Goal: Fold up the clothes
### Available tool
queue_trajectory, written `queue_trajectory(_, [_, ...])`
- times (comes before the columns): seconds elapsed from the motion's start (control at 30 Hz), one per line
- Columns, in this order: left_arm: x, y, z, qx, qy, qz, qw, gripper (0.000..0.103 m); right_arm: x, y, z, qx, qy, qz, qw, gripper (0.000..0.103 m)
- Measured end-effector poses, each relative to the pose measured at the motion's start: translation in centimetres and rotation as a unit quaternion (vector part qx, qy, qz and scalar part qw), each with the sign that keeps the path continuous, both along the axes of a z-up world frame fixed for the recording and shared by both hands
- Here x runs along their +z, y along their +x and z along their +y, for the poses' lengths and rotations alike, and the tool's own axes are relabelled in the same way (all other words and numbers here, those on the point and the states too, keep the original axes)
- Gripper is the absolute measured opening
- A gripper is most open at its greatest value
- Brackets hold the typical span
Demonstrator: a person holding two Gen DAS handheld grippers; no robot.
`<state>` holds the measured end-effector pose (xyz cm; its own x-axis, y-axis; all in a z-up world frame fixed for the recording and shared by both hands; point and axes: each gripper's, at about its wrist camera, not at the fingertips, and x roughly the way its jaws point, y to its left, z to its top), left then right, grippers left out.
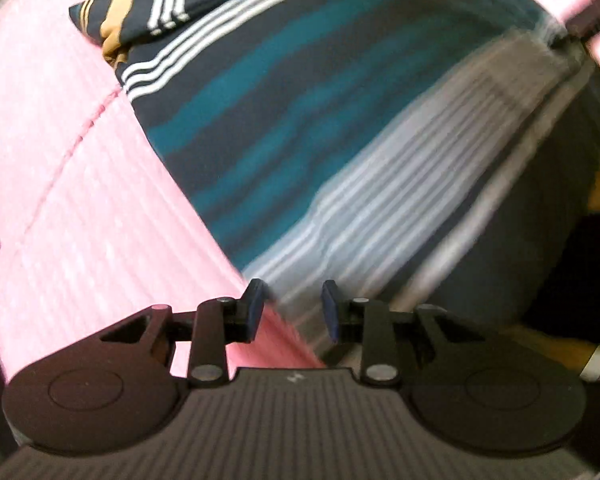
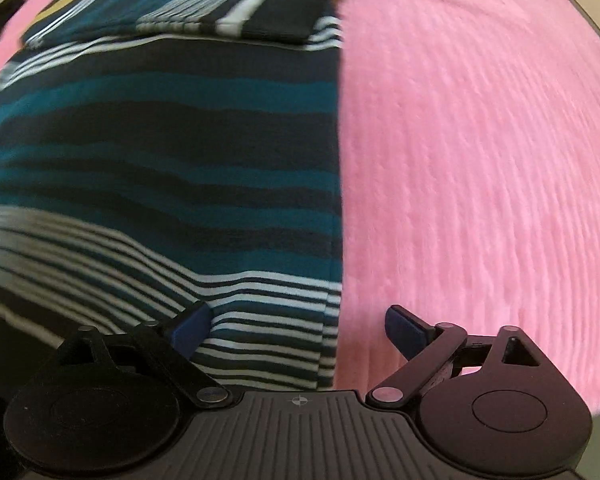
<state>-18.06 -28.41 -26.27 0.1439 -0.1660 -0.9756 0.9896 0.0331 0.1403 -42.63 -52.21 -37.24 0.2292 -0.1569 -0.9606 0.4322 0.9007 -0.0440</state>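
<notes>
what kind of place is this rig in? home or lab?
Most likely a home, probably a bedroom: a striped garment lies spread on a pink ribbed blanket that looks like bed covering, with more striped clothing bunched at its far end. Little beyond the fabric shows, so this stays a guess.

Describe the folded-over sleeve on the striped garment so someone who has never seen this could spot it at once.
Start with the pink ribbed bedcover; the striped shirt lies flat on it, dark navy with teal bands and thin white lines. At the shirt's far end, the sleeve is folded over its body. It alone shows mustard-tan patches beside three bold white stripes.
</notes>
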Motion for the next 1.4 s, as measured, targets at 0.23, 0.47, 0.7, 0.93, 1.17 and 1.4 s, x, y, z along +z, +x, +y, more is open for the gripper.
queue_trajectory(0.23, [0.9,-5.5,3.1,-0.095,0.013,-0.036,0.9948,0.035,0.5,-0.7,1.4,0.026,-0.044,0.016,0.999,0.099])
queue_trajectory(0.47, [-0.8,-10.3,7.3,-0.261,-0.02,-0.075,0.9623,0.042,1.8,-1.0,7.2,0.03,-0.11,0.005,0.994,0.099])
queue_trajectory(0.7, [-3.2,-11.0,11.5,-0.37,-0.039,-0.142,0.9173,0.043,1.6,-3.0,12.2,0.019,-0.121,0.0,0.992,0.099])
queue_trajectory(0.93, [-4.2,-9.6,14.6,-0.49,-0.084,-0.204,0.8435,0.046,1.7,-3.6,15.3,0.008,-0.123,-0.01,0.992,0.099])
queue_trajectory(1.17, [-5.2,-8.7,15.2,-0.583,-0.119,-0.211,0.7758,0.045,2.1,-4.0,16.6,-0.009,-0.124,-0.022,0.992,0.099])
queue_trajectory(1.4, [-1.6,-7.6,12.7,-0.526,-0.134,-0.104,0.8332,0.004,3.0,-5.3,18.6,0.027,-0.129,-0.039,0.99,0.099])
